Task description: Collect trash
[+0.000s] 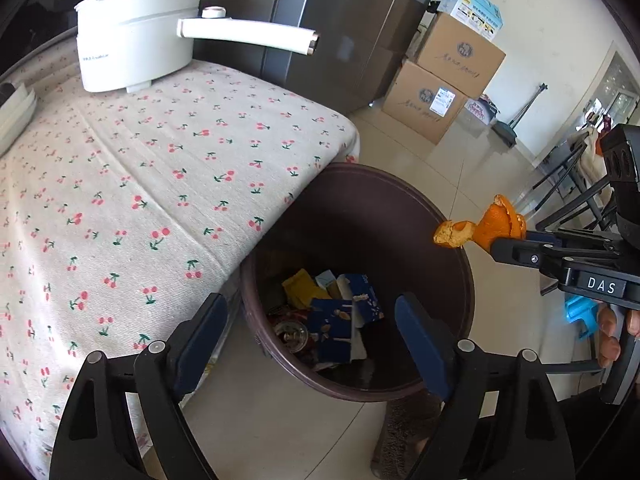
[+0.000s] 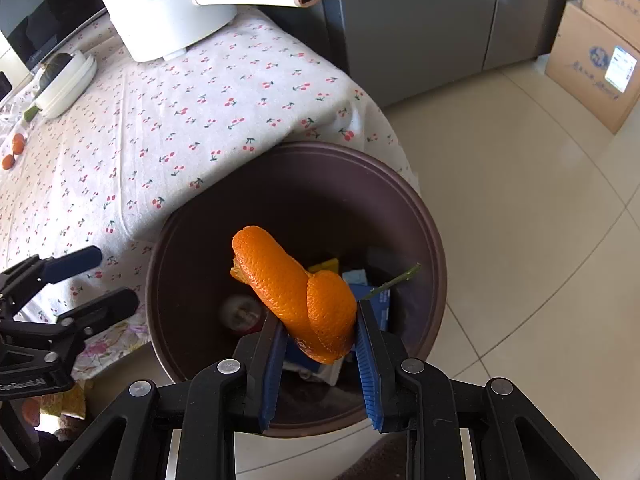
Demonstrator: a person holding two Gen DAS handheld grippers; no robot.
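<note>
My right gripper (image 2: 320, 320) is shut on a curled orange peel (image 2: 296, 292) and holds it above the brown trash bin (image 2: 432, 240). The peel also shows in the left wrist view (image 1: 492, 224), over the bin's right rim (image 1: 464, 276). The bin stands on the floor against the table and holds blue and yellow wrappers (image 1: 344, 316) and a can. My left gripper (image 1: 312, 332) is open and empty, above the bin's near left side; it also shows in the right wrist view (image 2: 100, 280).
A table with a cherry-print cloth (image 1: 140, 180) lies left of the bin. A white electric pot (image 1: 136, 36) stands at its back. Cardboard boxes (image 1: 440, 80) and a grey fridge (image 2: 420, 20) stand beyond. Small oranges (image 2: 12, 152) and a white dish (image 2: 68, 82) sit far left.
</note>
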